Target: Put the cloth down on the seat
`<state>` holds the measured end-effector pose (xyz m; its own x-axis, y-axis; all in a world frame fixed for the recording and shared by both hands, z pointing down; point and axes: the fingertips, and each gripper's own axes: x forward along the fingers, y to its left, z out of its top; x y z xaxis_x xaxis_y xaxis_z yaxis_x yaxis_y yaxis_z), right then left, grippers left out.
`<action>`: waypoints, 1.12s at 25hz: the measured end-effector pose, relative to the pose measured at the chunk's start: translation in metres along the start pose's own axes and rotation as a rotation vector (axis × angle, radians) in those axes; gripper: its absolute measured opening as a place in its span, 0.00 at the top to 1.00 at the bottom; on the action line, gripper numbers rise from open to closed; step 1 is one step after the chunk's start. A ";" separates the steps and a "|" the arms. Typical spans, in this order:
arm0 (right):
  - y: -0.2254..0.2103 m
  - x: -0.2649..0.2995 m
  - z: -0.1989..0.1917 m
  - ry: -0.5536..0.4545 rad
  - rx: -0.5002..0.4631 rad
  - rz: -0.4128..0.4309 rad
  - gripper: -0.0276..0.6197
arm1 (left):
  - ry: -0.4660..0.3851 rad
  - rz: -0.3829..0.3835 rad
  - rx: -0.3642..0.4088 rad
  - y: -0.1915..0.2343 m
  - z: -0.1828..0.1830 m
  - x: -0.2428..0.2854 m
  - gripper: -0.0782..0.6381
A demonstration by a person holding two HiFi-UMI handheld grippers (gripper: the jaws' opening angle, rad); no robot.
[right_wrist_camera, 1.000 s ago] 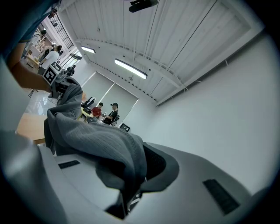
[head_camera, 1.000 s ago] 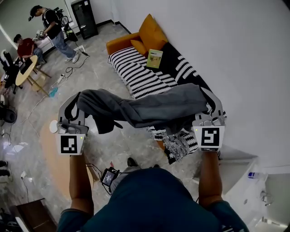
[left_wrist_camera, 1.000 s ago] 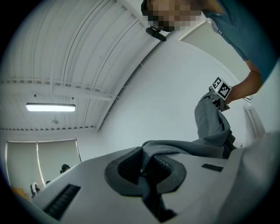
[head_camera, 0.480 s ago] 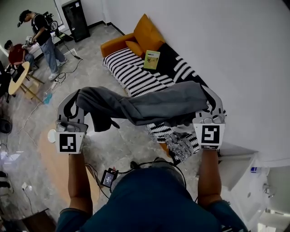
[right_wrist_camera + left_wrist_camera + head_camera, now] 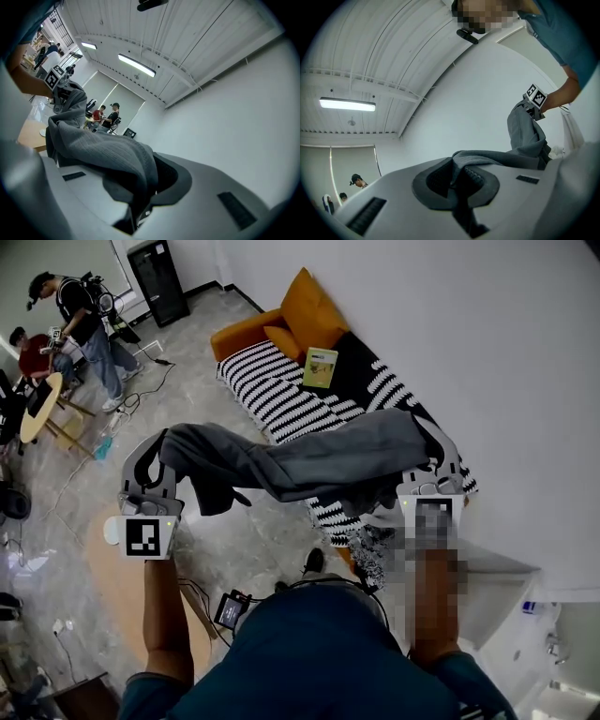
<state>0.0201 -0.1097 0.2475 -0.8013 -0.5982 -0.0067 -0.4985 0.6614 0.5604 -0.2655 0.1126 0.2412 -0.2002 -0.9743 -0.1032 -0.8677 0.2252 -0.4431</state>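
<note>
item: grey cloth (image 5: 309, 460), one piece, held in the air and stretched between two hand-held grippers. it sags in the middle, and a loose flap hangs near the left end. it touches no part of the seat.

left gripper (image 5: 155, 454): jaws pinched fully together on one end of the cloth, with fabric bunching out from the pads.

right gripper (image 5: 433, 451): jaws nearly together, clamped on the other end, with cloth draped over one finger.

seat: striped sofa (image 5: 272, 381) along the white wall (image 5: 487, 343), below and ahead of the cloth. its near end lies under the right gripper.

on the seat: orange cushions (image 5: 314, 301) at the far end, and a book (image 5: 321, 367) near the back.

step in hand, by my reckoning: the carry. the cloth is raised and spread, not yet lowered.

next move calls for: both grippers forward and down together over the bare striped middle, then both letting go.

edges and room: the wall is close on the right, so there is little room there. there is open floor (image 5: 187, 390) on the left. the book and cushions are worth avoiding. people and a round table (image 5: 37, 409) are well apart at the far left.
</note>
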 end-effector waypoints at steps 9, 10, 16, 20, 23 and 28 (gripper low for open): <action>-0.022 0.064 -0.035 -0.009 0.040 0.040 0.91 | 0.032 0.021 0.037 0.002 -0.015 0.066 0.87; -0.024 0.070 -0.038 -0.008 0.044 0.043 0.91 | 0.035 0.021 0.040 0.002 -0.016 0.073 0.87; -0.038 0.101 -0.050 0.001 0.058 0.049 0.91 | 0.046 0.009 0.043 0.004 -0.024 0.108 0.87; -0.038 0.122 -0.054 0.023 0.057 0.043 0.91 | 0.033 0.005 0.039 0.021 -0.031 0.130 0.87; -0.037 0.141 -0.056 0.042 0.050 0.023 0.91 | 0.031 -0.008 0.025 0.036 -0.044 0.146 0.87; -0.029 0.170 -0.053 0.075 0.041 -0.006 0.91 | 0.008 -0.048 0.013 0.062 -0.066 0.175 0.87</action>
<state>-0.0840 -0.2543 0.2745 -0.7720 -0.6333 0.0533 -0.5175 0.6751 0.5258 -0.3842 -0.0445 0.2543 -0.1627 -0.9839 -0.0744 -0.8705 0.1787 -0.4586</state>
